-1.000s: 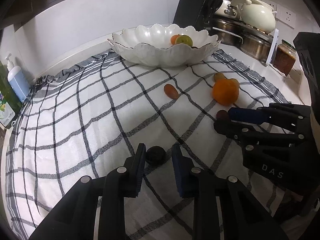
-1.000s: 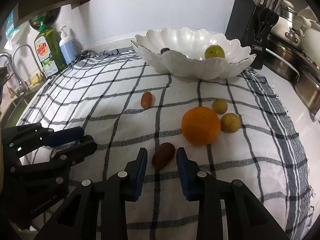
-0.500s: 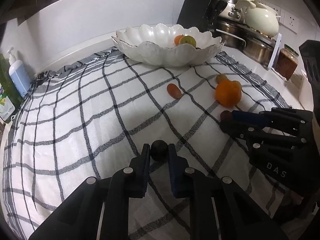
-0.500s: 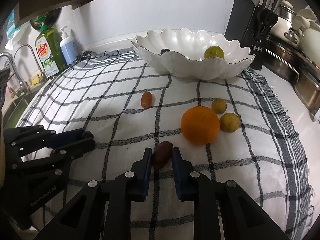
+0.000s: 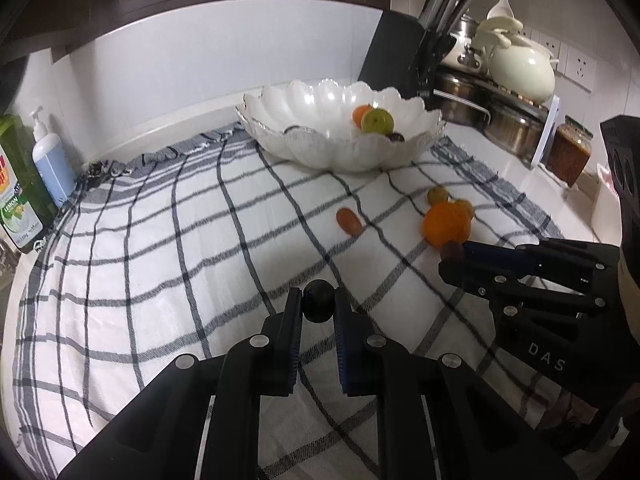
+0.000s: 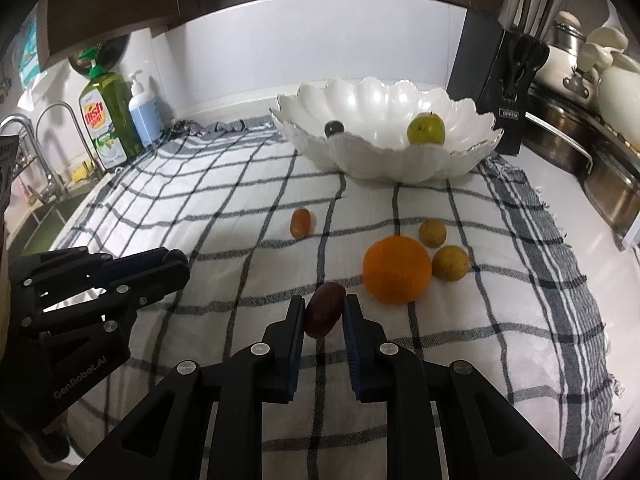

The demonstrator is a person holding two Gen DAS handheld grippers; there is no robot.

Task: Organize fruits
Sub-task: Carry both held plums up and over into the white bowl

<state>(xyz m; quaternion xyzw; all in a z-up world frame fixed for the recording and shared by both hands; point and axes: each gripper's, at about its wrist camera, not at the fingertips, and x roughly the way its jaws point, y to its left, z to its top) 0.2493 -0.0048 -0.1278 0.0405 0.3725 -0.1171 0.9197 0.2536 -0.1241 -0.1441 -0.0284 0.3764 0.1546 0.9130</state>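
The left gripper (image 5: 319, 304) pinched a small round black fruit (image 5: 319, 299); the right gripper (image 6: 323, 312) clamped an oval dark-red fruit (image 6: 325, 309). Both needed gentle, level carrying into the scalloped white bowl (image 6: 384, 160).

Cloth (image 6: 240, 208) spread on the counter, bowl (image 6: 384, 160) on it at 12 o'clock holding an apple (image 6: 426, 129), orange (image 6: 397, 270) near centre, two small fruits (image 6: 433, 233) touching it at 2 o'clock, date (image 6: 301, 223) at its 10 o'clock, bottles (image 6: 107, 120) at the cloth's 10 o'clock.
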